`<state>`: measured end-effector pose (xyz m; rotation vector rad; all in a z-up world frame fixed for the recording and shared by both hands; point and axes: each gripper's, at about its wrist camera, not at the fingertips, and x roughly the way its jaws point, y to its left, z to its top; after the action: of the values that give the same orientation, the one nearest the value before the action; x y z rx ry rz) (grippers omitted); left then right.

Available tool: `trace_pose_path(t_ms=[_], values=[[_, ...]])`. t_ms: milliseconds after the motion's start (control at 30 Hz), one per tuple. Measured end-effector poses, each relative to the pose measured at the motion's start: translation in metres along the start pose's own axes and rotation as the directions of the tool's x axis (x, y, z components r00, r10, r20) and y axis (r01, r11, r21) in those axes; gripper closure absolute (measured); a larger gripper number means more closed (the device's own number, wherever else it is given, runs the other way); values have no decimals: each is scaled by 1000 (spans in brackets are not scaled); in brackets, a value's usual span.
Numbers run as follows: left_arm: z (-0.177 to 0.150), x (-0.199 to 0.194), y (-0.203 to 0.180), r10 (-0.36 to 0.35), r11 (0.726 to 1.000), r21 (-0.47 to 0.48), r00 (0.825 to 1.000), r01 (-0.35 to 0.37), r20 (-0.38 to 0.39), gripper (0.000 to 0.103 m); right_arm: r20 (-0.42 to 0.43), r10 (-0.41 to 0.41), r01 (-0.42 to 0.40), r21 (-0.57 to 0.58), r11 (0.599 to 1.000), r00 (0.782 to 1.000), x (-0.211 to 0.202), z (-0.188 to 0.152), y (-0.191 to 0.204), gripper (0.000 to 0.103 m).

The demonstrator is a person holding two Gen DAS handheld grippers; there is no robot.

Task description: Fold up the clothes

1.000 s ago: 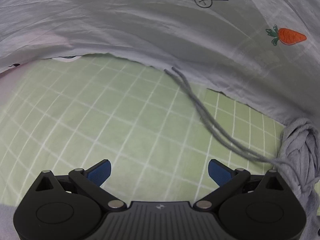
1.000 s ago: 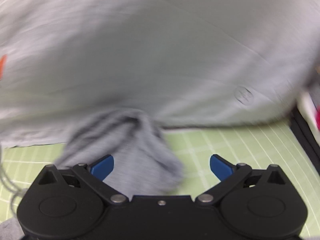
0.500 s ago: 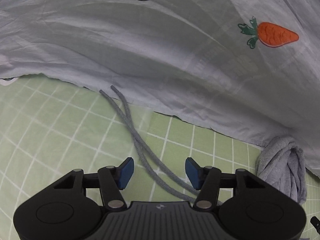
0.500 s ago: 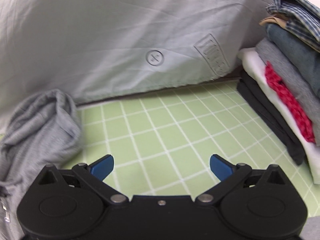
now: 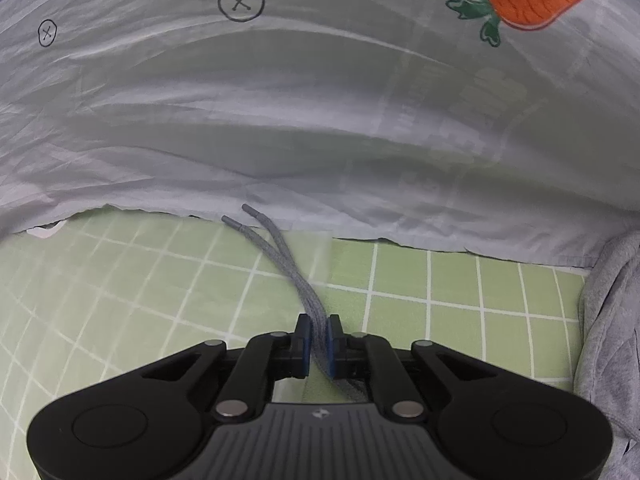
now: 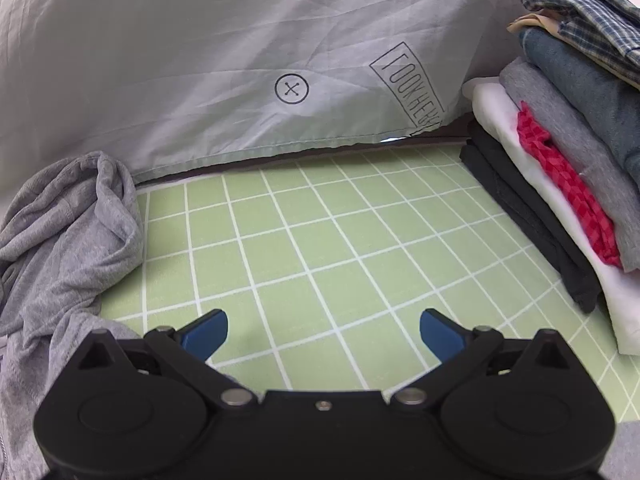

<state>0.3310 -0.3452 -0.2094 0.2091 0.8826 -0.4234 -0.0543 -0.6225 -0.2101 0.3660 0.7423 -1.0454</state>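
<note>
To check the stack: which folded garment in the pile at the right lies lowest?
The black garment lies lowest, directly on the green grid mat, beneath the white one.

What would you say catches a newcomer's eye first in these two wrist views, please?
Probably the bright orange embroidered carrot at the upper right of the pale grey sheet hanging behind the green grid mat. Next, the left gripper, its jaws closed on a pair of grey drawstring cords at the centre of its view. In the right view, a stack of folded clothes stands at the mat's right edge.
</note>
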Motion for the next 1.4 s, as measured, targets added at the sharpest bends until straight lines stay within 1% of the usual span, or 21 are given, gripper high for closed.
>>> trace_pose_path(t_ms=[67, 133, 233, 400, 500, 567, 633, 700, 800, 833, 900, 933, 967, 1000, 1067, 1100, 1167, 1233, 1400], values=[[-1, -11, 4, -23, 999, -26, 999, 24, 26, 95, 7, -1, 1, 2, 1000, 1000, -3, 0, -2, 0], [-3, -29, 4, -45, 998, -29, 998, 47, 54, 95, 15, -1, 1, 7, 1000, 1000, -8, 0, -6, 0], [-11, -65, 3, -111, 993, -42, 991, 115, 79, 95, 23, 2, -3, 19, 1000, 1000, -16, -2, -13, 0], [-38, -138, -24, -223, 974, -25, 969, 227, 106, 95, 37, 19, -21, 32, 999, 999, -37, -8, -28, 0], [-68, -189, -56, -296, 955, 39, 949, 293, 107, 95, 46, 29, -31, 43, 999, 999, -56, -14, -42, 0], [-94, -221, -78, -348, 936, 82, 934, 341, 85, 95, 50, 39, -42, 53, 998, 998, -68, -20, -53, 0], [-115, -243, -94, -392, 916, 117, 919, 384, 46, 95, 51, 49, -52, 52, 997, 997, -82, -30, -63, 0], [-138, -251, -104, -413, 904, 110, 910, 413, -20, 95, 48, 61, -63, 51, 997, 997, -95, -42, -72, 0], [-172, -261, -113, -427, 896, 84, 897, 437, -115, 92, 32, 90, -91, 62, 994, 995, -116, -64, -83, 0], [-180, -265, -115, -427, 894, 84, 894, 440, -139, 90, 28, 103, -104, 66, 992, 994, -124, -71, -85, 0], [-195, -275, -112, -432, 889, 91, 887, 449, -164, 79, 20, 126, -128, 67, 990, 992, -138, -84, -88, 0], [-200, -280, -109, -434, 887, 94, 886, 452, -166, 70, 14, 139, -140, 60, 988, 990, -144, -89, -88, 0], [-204, -285, -107, -431, 888, 98, 887, 450, -162, 62, 9, 153, -154, 51, 987, 988, -150, -94, -88, 0], [-207, -291, -104, -428, 890, 102, 890, 445, -156, 59, 6, 168, -168, 41, 985, 986, -156, -97, -87, 0], [-211, -301, -98, -421, 894, 103, 896, 436, -140, 49, 5, 191, -191, 20, 981, 982, -167, -103, -84, 0], [-213, -306, -94, -418, 897, 99, 899, 431, -128, 46, 8, 200, -200, 9, 980, 980, -172, -105, -82, 0], [-215, -314, -86, -408, 904, 90, 907, 417, -107, 31, 14, 217, -217, -14, 976, 976, -183, -109, -79, 0], [-220, -320, -76, -390, 914, 81, 916, 398, -93, 26, 12, 229, -229, -36, 973, 973, -192, -116, -74, 0], [-238, -322, -40, -308, 948, 50, 945, 315, -108, 25, -10, 246, -246, -76, 966, 969, -212, -137, -67, 0]])
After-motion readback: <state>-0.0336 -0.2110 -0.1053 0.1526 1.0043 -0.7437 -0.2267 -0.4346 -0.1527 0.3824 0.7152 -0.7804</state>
